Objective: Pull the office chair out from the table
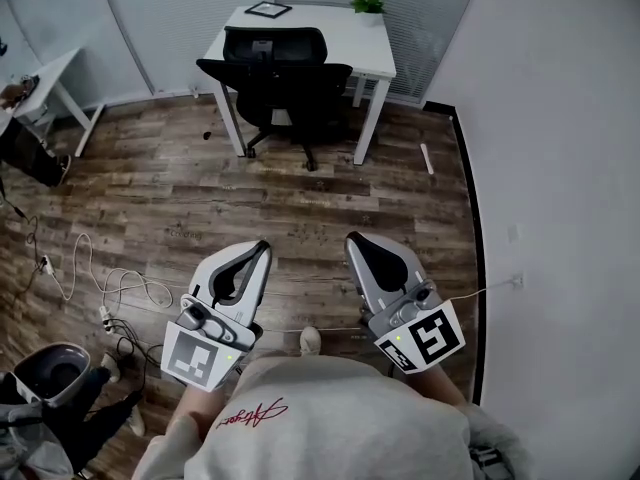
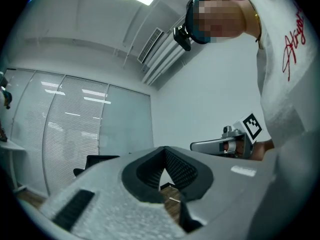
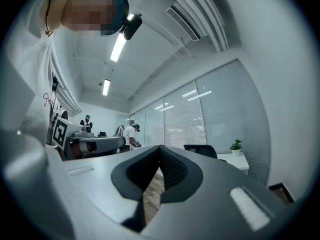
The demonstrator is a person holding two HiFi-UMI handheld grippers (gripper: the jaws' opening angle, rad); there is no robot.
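The black office chair (image 1: pixel 272 76) stands pushed in at the white rectangular counter (image 1: pixel 335 33), between its front legs. It is well apart from both tools across the wooden plank floor (image 1: pixel 300 208). The left tool (image 1: pixel 262 250) and the right tool (image 1: pixel 354 240) are each closed tight on nothing.

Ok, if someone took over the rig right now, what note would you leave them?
Left gripper: shut, empty. Right gripper: shut, empty. Both are held low in front of the person, pointing toward the table.
Office chair: pushed in at the white table, across the wood floor, well out of reach.
Done: nothing yet; chair untouched.
Left: walk up, open a gripper, probably grip the backrest, and pull the chair away from the table.
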